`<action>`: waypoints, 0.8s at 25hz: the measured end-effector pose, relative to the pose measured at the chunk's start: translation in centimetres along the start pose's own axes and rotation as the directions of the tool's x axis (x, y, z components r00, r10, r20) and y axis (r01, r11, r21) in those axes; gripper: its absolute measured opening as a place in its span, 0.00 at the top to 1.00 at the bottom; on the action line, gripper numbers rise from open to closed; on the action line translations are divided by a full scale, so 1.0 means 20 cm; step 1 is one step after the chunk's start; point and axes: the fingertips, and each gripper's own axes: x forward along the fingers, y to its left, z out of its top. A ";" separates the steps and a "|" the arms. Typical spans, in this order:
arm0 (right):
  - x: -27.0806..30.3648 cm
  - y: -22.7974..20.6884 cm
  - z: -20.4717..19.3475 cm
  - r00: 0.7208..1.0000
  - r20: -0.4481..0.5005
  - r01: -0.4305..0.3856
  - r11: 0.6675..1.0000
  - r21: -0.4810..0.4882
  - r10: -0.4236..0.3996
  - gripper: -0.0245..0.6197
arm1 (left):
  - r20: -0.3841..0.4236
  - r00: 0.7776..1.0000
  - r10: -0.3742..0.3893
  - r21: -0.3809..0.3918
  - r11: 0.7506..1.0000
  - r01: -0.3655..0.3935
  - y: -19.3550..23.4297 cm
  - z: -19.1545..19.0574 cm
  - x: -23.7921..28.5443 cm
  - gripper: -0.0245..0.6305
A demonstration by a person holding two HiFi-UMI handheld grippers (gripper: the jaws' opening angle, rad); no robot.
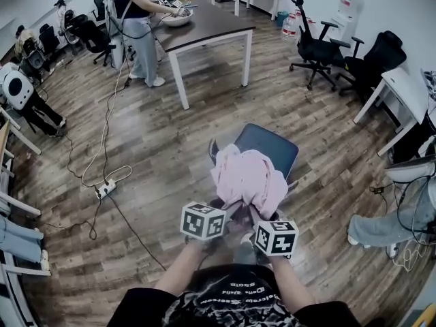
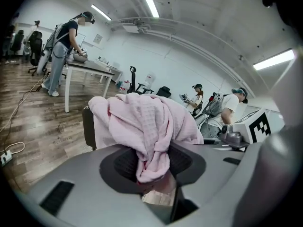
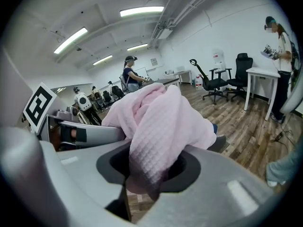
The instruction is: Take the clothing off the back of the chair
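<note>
From the head view, the left claw [image 1: 225, 215] and the right claw [image 1: 262, 225] sit side by side. The pink clothing [image 1: 248, 179] is bunched up just in front of both, at the back of the chair [image 1: 269, 148].

In the left gripper view, the left claw [image 2: 154, 174] is pinched narrow on a twisted fold of the pink clothing [image 2: 142, 122]. The rest piles up just past it.

In the right gripper view, the right claw [image 3: 147, 174] is squeezed narrow on another fold of the pink clothing [image 3: 161, 122]. The left claw [image 3: 80, 134] is close beside it.

Left gripper [image 2: 154, 174], right gripper [image 3: 144, 174], jaws clamped
</note>
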 end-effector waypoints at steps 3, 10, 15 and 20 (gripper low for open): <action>-0.07 0.06 -0.01 1.000 0.028 0.006 1.000 -0.016 -0.006 0.76 | 0.027 1.000 -0.012 0.011 1.000 0.011 -0.04 -0.01 -0.08 0.74; -0.21 0.23 -0.09 0.997 0.079 0.007 0.999 -0.048 -0.003 0.76 | 0.063 0.998 -0.027 0.052 0.998 0.024 -0.12 -0.10 -0.29 0.74; -0.32 0.37 -0.15 0.994 0.114 0.014 0.996 -0.093 -0.003 0.76 | 0.097 0.995 -0.031 0.081 0.996 0.023 -0.17 -0.17 -0.46 0.74; -0.40 0.48 -0.24 0.993 0.119 0.021 0.994 -0.107 -0.008 0.76 | 0.098 0.994 -0.040 0.073 0.997 0.033 -0.19 -0.28 -0.59 0.74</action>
